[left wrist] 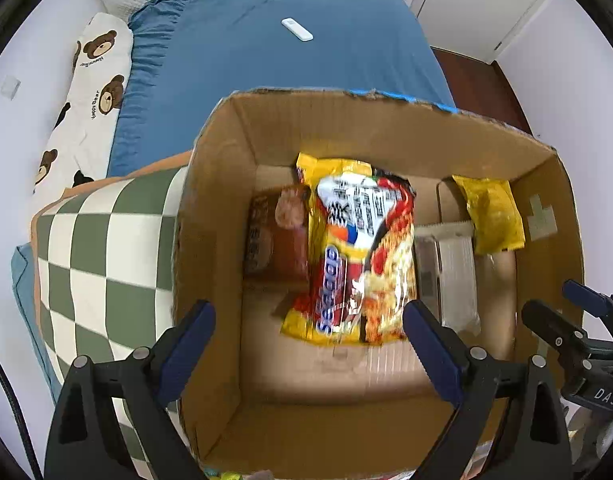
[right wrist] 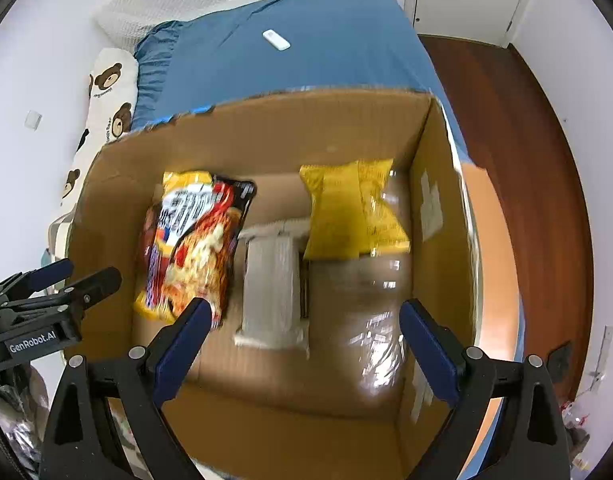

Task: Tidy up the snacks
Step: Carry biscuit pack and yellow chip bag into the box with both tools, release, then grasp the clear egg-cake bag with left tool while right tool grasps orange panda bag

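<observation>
The left gripper (left wrist: 308, 322) pointed downward, its two blue-padded fingers (left wrist: 188, 344) spread wide apart, with nothing between them. The right gripper (right wrist: 306, 320) was in the same pose, also wide open and empty. They hung side by side, near each other.

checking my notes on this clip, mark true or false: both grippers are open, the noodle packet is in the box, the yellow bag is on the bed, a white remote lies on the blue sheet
1. Both grippers are open: true; left gripper and right gripper hold nothing.
2. Noodle packet in the cardboard box: true.
3. Yellow bag on the bed: false; it is inside the box.
4. White remote on the blue sheet: true.
</observation>
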Demonstrator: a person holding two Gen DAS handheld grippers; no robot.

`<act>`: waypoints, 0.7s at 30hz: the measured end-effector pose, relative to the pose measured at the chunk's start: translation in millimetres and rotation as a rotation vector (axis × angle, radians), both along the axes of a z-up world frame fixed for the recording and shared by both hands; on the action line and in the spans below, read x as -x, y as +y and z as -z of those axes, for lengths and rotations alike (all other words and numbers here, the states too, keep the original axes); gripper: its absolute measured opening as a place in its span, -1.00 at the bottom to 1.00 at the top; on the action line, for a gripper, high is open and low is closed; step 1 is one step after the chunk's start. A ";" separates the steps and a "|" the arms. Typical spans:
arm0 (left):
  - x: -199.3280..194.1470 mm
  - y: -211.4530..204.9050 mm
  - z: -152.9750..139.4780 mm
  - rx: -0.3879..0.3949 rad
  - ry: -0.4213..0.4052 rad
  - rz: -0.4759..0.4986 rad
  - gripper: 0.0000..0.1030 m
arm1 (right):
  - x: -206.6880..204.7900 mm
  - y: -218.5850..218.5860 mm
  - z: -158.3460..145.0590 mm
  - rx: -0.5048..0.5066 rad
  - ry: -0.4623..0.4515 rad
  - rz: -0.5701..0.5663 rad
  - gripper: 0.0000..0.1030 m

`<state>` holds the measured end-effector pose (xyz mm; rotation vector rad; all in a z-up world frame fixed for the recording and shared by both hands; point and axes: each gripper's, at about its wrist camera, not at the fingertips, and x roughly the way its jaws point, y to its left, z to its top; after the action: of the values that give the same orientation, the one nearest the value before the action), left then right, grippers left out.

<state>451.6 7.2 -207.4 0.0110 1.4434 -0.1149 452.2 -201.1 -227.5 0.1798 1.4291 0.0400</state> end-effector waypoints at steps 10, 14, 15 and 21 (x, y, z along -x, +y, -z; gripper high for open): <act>32.2 7.2 -29.4 0.004 -0.073 -0.003 0.86 | 31.6 5.8 -26.5 0.019 -0.036 -0.009 0.88; 43.2 9.3 -45.5 0.003 -0.110 0.000 0.86 | 40.3 6.1 -44.5 0.025 -0.066 -0.019 0.88; 45.5 10.8 -49.8 0.005 -0.121 -0.003 0.86 | 44.3 7.3 -49.9 0.030 -0.078 -0.020 0.88; 71.5 15.2 -83.2 0.022 -0.243 -0.013 0.86 | 66.3 12.9 -79.8 0.058 -0.161 -0.031 0.88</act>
<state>380.2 22.4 -124.3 -0.0023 1.1991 -0.1150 385.8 -188.2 -147.7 0.1044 1.2713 0.0380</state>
